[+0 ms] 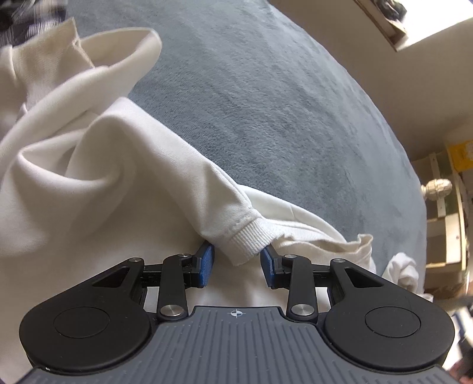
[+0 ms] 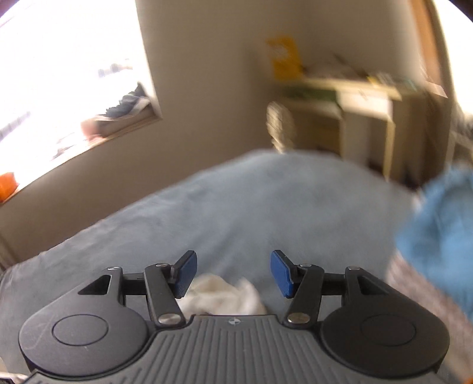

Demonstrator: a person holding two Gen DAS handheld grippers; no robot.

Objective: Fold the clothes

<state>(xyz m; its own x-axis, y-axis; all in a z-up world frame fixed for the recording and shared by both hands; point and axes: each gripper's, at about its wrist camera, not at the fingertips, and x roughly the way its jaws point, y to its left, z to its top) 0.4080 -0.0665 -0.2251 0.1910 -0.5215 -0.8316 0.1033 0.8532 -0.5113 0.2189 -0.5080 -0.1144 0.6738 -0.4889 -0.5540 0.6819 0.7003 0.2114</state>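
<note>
A white sweatshirt [image 1: 103,177] lies bunched on a grey-blue bed cover [image 1: 266,103]. One sleeve runs toward the camera, and its ribbed cuff [image 1: 245,239] sits between the blue pads of my left gripper [image 1: 236,263], which is shut on it. In the blurred right wrist view, my right gripper [image 2: 233,273] is raised over the bed cover [image 2: 236,206] and stands open with nothing between its pads. A crumpled white cloth [image 2: 221,295] lies on the bed below it.
A plaid cloth [image 1: 20,20] lies at the far left and a small white garment [image 1: 402,268] near the bed's right edge. A blue cloth [image 2: 437,230] shows at the right. Beyond the bed are a wooden shelf [image 2: 363,118] and a bright window [image 2: 59,73].
</note>
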